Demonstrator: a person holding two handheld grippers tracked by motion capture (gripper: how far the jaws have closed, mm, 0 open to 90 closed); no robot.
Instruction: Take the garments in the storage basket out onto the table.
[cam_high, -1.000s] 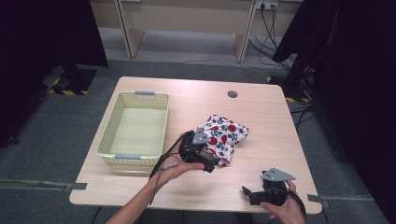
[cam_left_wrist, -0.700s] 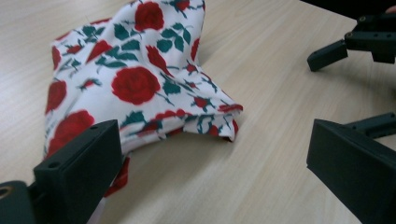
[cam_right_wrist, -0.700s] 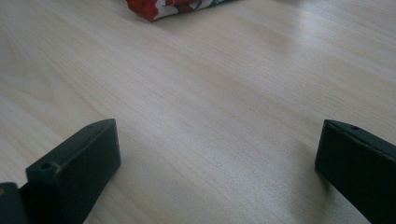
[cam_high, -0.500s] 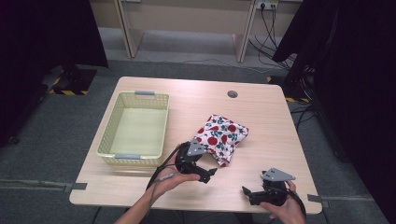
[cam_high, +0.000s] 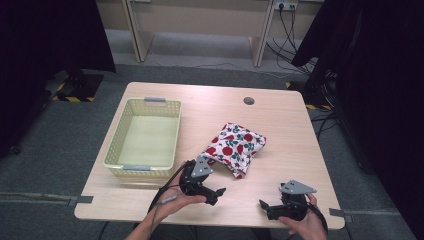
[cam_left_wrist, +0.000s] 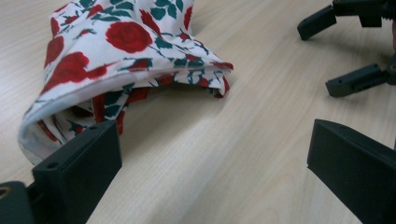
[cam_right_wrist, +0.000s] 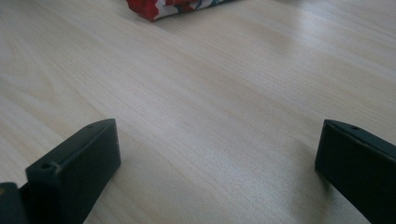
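Note:
A folded cloth with red roses (cam_high: 235, 145) lies on the wooden table (cam_high: 280, 125), right of the middle. My left gripper (cam_high: 216, 196) is open near the front edge, just short of the cloth's near corner and not touching it. In the left gripper view the cloth (cam_left_wrist: 116, 46) lies ahead and to the left, nothing sits between the open jaws of my left gripper (cam_left_wrist: 215, 163), and the other gripper's jaws (cam_left_wrist: 345, 51) show at the top right. My right gripper (cam_high: 265, 210) stands open at the front right over bare wood. In its own view my right gripper (cam_right_wrist: 215, 158) has the cloth's edge (cam_right_wrist: 173, 5) far ahead.
A pale yellow plastic basket (cam_high: 172, 135) with nothing in it stands on the left half of the table. A round cable hole (cam_high: 248, 100) is near the far edge. Dark curtains hang on both sides, and cables run across the floor behind the table.
My left gripper has drawn back from the cloth toward the table's front edge, and its jaws now stand off the fabric. The right gripper has not moved.

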